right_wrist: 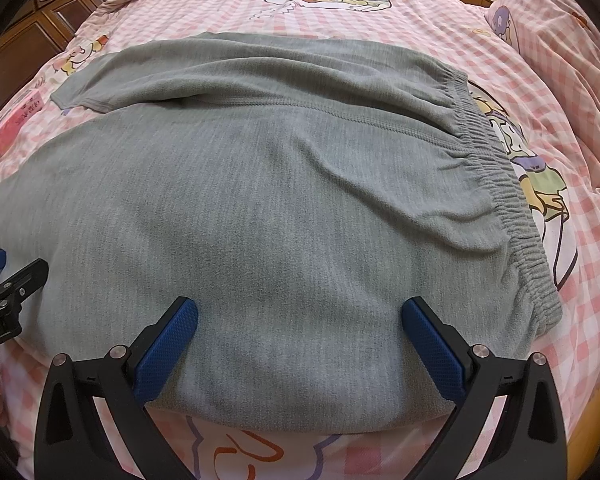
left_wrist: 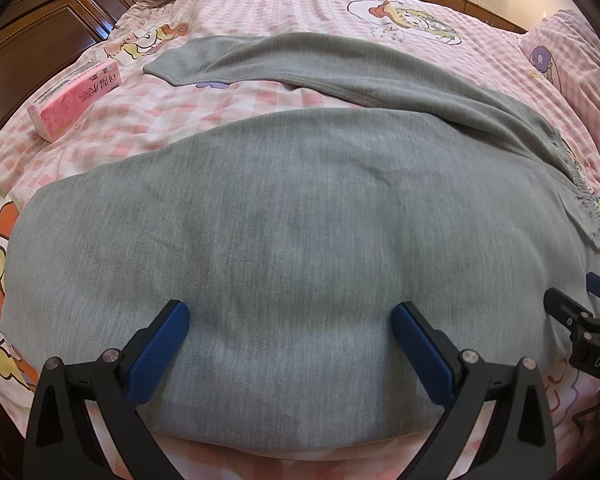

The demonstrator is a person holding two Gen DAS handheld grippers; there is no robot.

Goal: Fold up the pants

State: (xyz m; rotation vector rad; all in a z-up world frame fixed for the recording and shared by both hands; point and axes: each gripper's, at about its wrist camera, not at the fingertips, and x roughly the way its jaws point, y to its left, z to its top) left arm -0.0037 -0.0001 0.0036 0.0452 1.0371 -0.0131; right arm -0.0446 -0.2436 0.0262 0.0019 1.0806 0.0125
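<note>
On the pink checked bedspread (left_wrist: 284,4) lie grey pants (left_wrist: 284,216), a tissue pack (left_wrist: 74,98) nearby. The left gripper (left_wrist: 290,314) and right gripper (right_wrist: 300,308) hover spread wide over the near leg, holding nothing.

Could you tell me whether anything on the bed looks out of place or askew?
A pink tissue pack lies on the bedspread left of the grey pants, apart from them. The pants' far leg angles away from the near one, not aligned.

Pink tissue pack (left_wrist: 76,98) on checked bedsheet (left_wrist: 292,8)
</note>
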